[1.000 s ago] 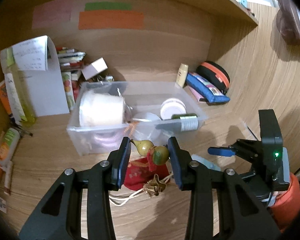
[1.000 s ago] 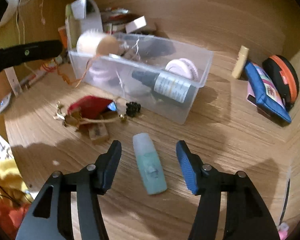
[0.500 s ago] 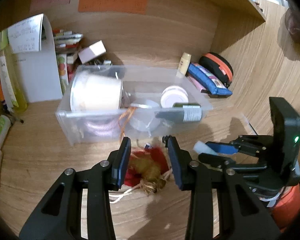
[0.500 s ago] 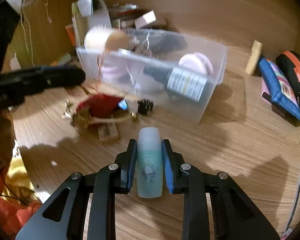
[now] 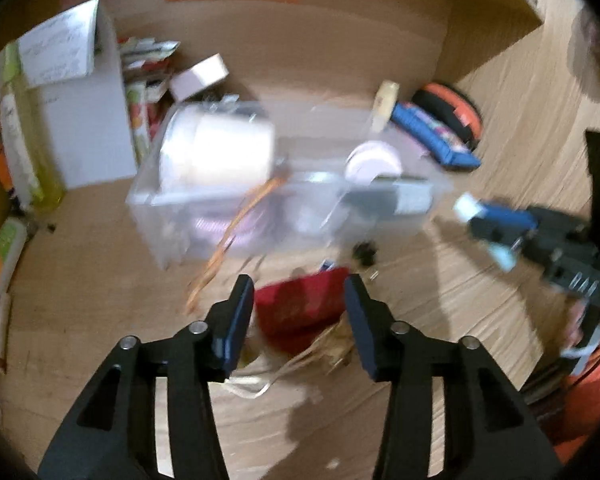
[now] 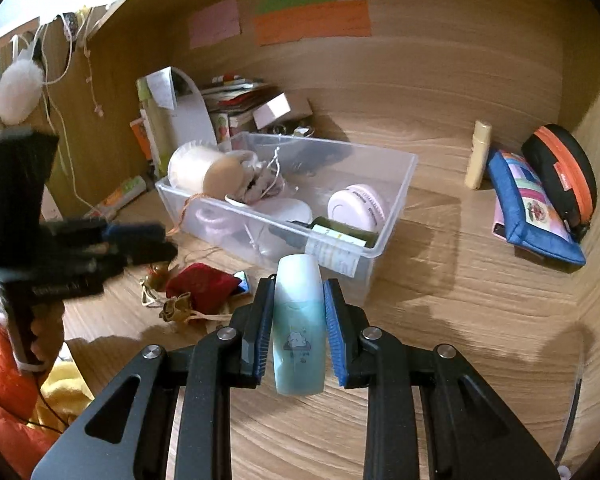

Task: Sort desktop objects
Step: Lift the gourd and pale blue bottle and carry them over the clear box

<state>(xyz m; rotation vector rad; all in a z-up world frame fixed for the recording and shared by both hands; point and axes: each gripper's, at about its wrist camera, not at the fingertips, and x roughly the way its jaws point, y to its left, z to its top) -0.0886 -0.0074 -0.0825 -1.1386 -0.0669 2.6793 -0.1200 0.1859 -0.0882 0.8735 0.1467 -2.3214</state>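
Note:
My right gripper (image 6: 296, 320) is shut on a pale teal bottle (image 6: 298, 332) and holds it above the desk, just in front of the clear plastic bin (image 6: 396, 200); it also shows in the left wrist view (image 5: 488, 228). The bin (image 5: 148, 216) holds a cream roll (image 6: 204, 170), a pink round case (image 6: 356, 206) and a dark labelled bottle (image 6: 340, 240). My left gripper (image 5: 298, 316) is open over a red pouch (image 5: 304, 304) with gold cord lying on the desk; the view is blurred. The pouch also shows in the right wrist view (image 6: 200, 286).
A blue pencil case (image 6: 532, 208), a black-orange case (image 6: 560, 168) and a cream tube (image 6: 478, 152) lie at the back right. Papers, packets and a small box (image 6: 276, 108) stand at the back left. A shelf runs overhead.
My right gripper closed on the teal bottle and lifted it off the desk. My left gripper let the small gourd charm go, opened wider and shifted; its view is now blurred.

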